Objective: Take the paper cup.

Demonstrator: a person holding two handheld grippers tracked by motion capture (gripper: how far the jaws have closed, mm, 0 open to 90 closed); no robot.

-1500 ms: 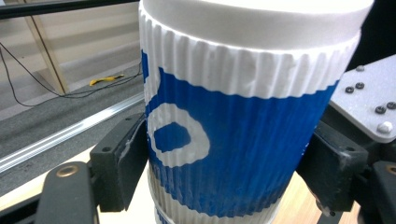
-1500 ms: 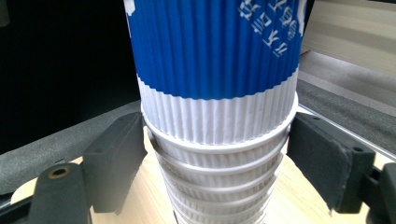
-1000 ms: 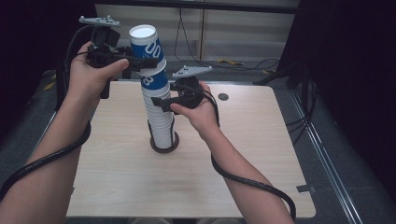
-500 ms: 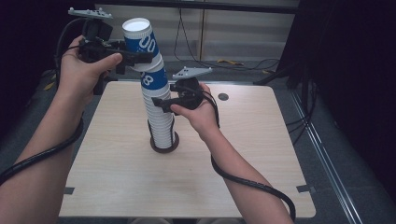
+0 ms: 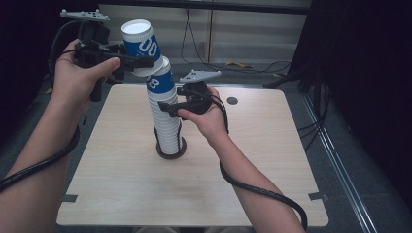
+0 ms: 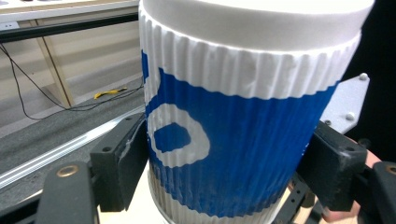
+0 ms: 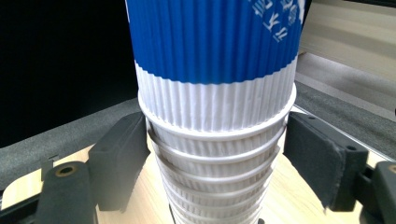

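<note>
Cups stand nested in a tall stack (image 5: 167, 121) on a dark round base (image 5: 170, 153) near the middle of the wooden bench (image 5: 252, 184). The left gripper (image 5: 141, 60) holds the top cup (image 5: 141, 46), blue and white with ribbed sides, with its jaws closed on both sides of it. This cup is tilted to the left and its bottom is just above the next blue cup (image 5: 159, 82); I cannot tell if they touch. The right gripper (image 5: 167, 109) is at the middle of the stack, lower than the left one. Its jaws have just been closing, with the stack between them. In the right gripper view the left pad (image 7: 123, 154) touches the white rims, while the right pad (image 7: 310, 154) stands just beside them.
</note>
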